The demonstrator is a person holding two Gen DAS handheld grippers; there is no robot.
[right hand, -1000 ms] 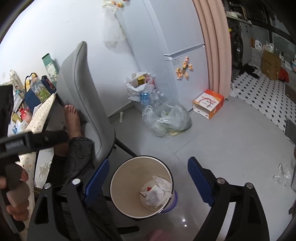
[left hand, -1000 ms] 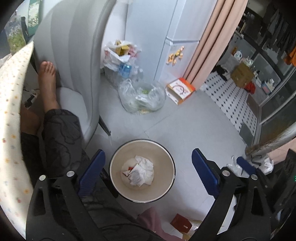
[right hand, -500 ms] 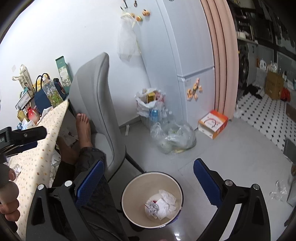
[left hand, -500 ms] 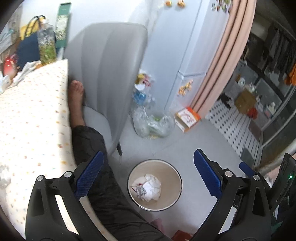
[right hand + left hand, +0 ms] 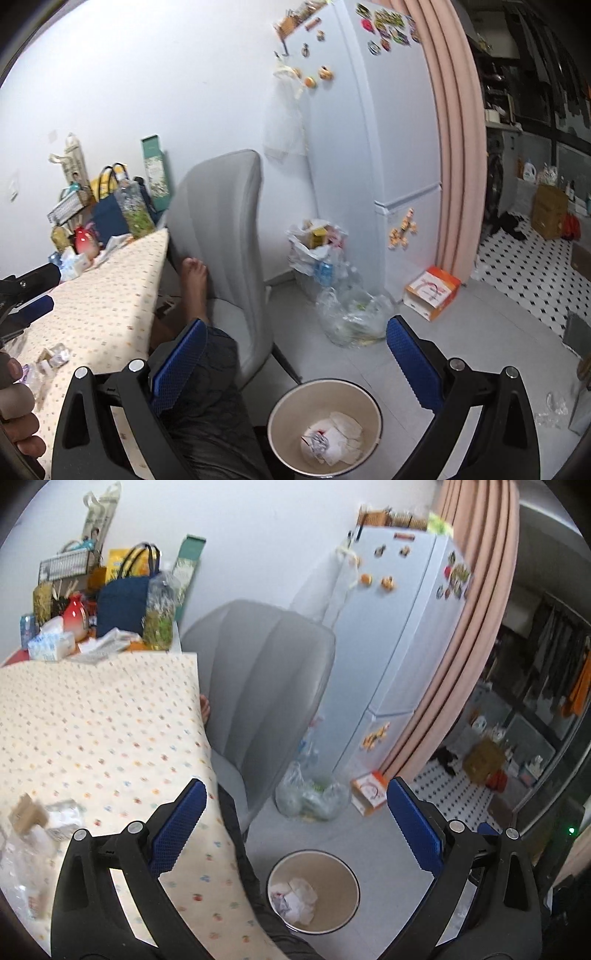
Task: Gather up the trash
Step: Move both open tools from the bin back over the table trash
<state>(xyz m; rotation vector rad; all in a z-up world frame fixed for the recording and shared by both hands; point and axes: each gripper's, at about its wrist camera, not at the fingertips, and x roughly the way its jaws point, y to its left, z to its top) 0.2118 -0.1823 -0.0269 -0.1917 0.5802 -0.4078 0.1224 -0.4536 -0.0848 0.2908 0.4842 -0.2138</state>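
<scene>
A round beige trash bin [image 5: 343, 877] stands on the floor below the table edge, with crumpled white paper [image 5: 295, 899] inside; it also shows in the right wrist view [image 5: 280, 424]. My left gripper [image 5: 295, 823] is open and empty, high above the bin and table edge. My right gripper [image 5: 293, 354] is open and empty above the bin. Small scraps of trash [image 5: 40, 819] lie on the dotted tablecloth [image 5: 92, 731] at the left; they also show in the right wrist view [image 5: 51, 358].
A grey chair [image 5: 266, 675] with a person's leg and foot [image 5: 194, 277] stands by the table. A white fridge [image 5: 391, 635], filled plastic bags [image 5: 310, 797] and an orange box [image 5: 369, 792] are behind. Bags and bottles crowd the table's far end [image 5: 110, 602].
Both grippers have risen and tilted up from over the bin. The tabletop and its scraps have come into view; the bin looks smaller and lower.
</scene>
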